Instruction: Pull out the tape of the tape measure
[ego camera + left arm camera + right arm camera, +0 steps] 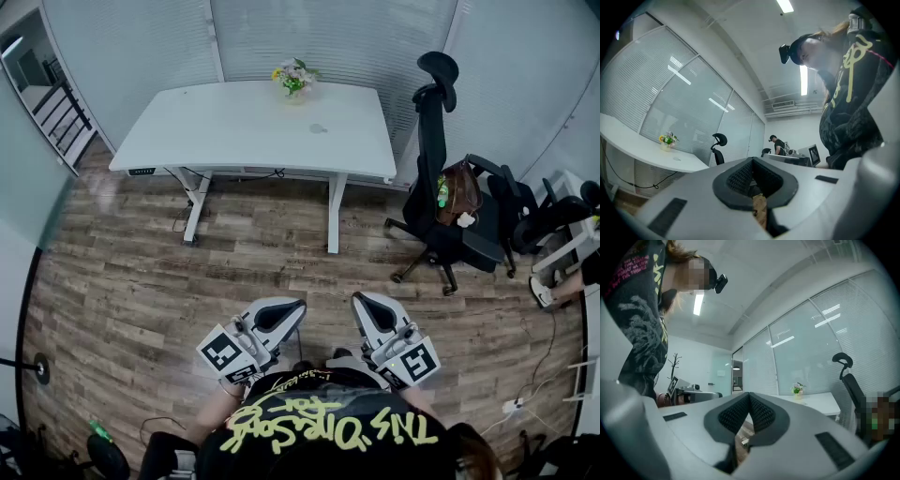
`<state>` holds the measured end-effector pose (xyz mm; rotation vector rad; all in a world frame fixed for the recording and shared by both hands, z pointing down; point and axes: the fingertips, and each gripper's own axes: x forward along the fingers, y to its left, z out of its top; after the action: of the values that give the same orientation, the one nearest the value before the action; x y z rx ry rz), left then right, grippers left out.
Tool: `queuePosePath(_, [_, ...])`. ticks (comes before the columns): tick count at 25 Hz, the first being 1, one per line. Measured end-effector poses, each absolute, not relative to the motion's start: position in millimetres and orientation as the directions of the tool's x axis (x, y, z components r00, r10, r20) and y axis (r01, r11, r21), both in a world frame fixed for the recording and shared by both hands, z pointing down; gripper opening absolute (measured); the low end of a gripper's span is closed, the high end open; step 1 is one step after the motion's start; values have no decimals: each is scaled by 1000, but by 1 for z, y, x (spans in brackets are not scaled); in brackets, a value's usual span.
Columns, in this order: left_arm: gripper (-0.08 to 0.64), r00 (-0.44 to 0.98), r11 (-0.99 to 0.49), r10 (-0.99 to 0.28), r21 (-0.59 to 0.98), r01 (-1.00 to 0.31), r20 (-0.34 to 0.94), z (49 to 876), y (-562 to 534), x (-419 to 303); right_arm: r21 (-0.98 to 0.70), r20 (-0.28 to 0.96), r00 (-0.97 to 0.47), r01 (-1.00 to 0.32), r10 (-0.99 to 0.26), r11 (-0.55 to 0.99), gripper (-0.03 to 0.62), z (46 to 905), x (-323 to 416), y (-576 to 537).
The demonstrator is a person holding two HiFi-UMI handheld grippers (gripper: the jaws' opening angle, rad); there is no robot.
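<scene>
left gripper (284,312): jaws together, empty, held low at the waist | tape measure: probably the small pale disc (319,128) mid-tabletop (216,127), near the flowers (294,77) at its far edge, well away | right gripper (372,311): likewise closed, empty, nothing to reach yet.

White desk (234,127) before me, flowers (293,77) at its far edge; black chair (433,141) beside it, bag (459,192) on seat

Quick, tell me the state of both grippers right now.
Left gripper: closed, jaws together, holding nothing.
Right gripper: closed, jaws together, holding nothing.
</scene>
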<state>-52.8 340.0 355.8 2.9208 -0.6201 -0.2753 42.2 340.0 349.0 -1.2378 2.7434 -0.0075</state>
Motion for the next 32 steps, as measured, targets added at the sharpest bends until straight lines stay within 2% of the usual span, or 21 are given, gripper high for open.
queuePosePath(20, [-6, 887, -896, -427, 211, -389, -176, 355, 349, -59, -26, -142, -658, -745, -740, 667, 3, 347, 38, 353])
queuePosePath(21, [17, 883, -893, -434, 214, -395, -178, 355, 348, -58, -29, -144, -655, -747, -742, 664, 9, 347, 39, 354])
queuePosePath(23, [125, 873, -883, -456, 206, -421, -172, 355, 345, -57, -43, -149, -637, -760, -757, 648, 63, 347, 44, 351])
queuePosePath(25, [222, 852, -863, -497, 196, -465, -166, 357, 341, -60, -57, -161, -601, -786, -783, 616, 151, 347, 51, 345])
queuePosePath(27, [311, 822, -837, -543, 193, -512, -173, 356, 336, -67, -54, -151, -554, -822, -819, 566, 292, 350, 60, 341])
queuePosePath(29, [361, 802, -821, -568, 188, -538, -185, 354, 333, -74, -36, -149, -525, -844, -838, 536, 340, 351, 66, 339])
queuePosePath(32, [401, 798, -819, -573, 168, -549, -184, 354, 335, -76, -18, -153, -530, -842, -834, 539, 351, 350, 65, 341])
